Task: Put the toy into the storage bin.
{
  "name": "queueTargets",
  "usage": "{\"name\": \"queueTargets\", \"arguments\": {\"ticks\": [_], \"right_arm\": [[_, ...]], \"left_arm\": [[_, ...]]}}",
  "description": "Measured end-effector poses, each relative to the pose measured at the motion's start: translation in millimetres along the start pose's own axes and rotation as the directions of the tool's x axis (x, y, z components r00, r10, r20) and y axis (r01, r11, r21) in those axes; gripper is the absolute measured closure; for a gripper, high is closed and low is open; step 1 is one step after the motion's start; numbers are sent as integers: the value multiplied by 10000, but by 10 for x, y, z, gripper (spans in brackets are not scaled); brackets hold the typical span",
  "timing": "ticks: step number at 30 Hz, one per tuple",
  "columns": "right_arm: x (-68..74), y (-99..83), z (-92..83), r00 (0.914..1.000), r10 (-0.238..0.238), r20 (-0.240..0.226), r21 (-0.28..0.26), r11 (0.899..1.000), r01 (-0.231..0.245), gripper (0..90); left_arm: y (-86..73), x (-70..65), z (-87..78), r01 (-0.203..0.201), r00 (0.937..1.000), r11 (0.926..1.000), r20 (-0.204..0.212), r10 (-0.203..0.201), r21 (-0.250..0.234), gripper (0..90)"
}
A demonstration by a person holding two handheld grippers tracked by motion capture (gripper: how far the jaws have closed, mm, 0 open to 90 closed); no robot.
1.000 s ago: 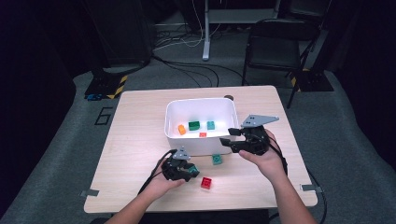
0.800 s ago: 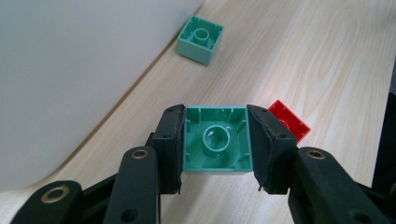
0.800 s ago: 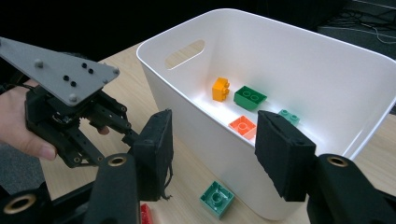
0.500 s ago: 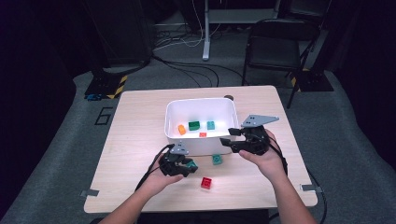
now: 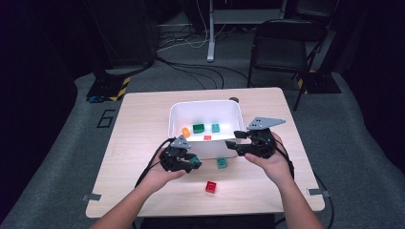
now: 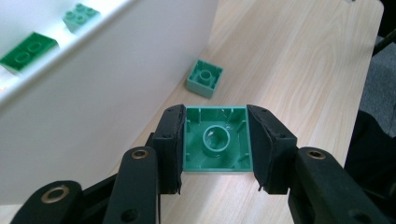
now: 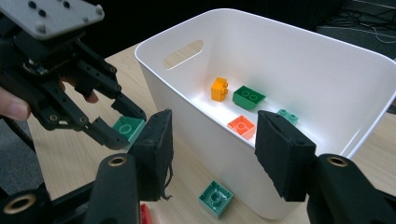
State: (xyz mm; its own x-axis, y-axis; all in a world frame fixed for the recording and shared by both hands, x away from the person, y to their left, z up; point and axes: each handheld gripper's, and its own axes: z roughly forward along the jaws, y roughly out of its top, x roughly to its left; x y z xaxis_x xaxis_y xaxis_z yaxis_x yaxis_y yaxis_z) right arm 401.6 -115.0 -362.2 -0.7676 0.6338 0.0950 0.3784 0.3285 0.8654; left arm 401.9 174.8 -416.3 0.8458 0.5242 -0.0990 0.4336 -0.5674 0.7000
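My left gripper [image 5: 190,163] is shut on a green brick [image 5: 196,162] and holds it above the table, in front of the white bin [image 5: 205,106]. In the left gripper view the brick [image 6: 216,140] shows its hollow underside, with both pads pressing on its sides. To the right, my right gripper [image 5: 233,145] stands open and empty by the bin's front right corner. In the right gripper view its jaws [image 7: 212,149] frame the bin's wall [image 7: 327,42], and the left gripper [image 7: 116,122] with its brick [image 7: 127,128] shows on the left.
Inside the bin lie an orange brick [image 5: 186,132], a dark green brick [image 5: 198,128], a teal brick [image 5: 216,128] and a flat orange-red brick [image 5: 207,138]. On the table lie a teal brick [image 5: 221,163] and a red brick [image 5: 211,186]. A chair [image 5: 282,43] stands behind the table.
My left gripper has risen from the table with the green brick between its jaws. The right gripper has stayed where it was.
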Motion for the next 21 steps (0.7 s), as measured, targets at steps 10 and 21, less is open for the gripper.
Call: {"name": "queueTargets", "arguments": {"ticks": [10,21], "right_arm": [[-2,0,-1,10000,10,7,-5,10000,-10,460],[-6,0,-5,10000,2,22,-18,10000,-2,460]], "left_arm": [[239,52,-206,-146,9997,9994,-200,139,-329,584],[485,104,-282,-294,9989,9982,-370,275,-518,584]]}}
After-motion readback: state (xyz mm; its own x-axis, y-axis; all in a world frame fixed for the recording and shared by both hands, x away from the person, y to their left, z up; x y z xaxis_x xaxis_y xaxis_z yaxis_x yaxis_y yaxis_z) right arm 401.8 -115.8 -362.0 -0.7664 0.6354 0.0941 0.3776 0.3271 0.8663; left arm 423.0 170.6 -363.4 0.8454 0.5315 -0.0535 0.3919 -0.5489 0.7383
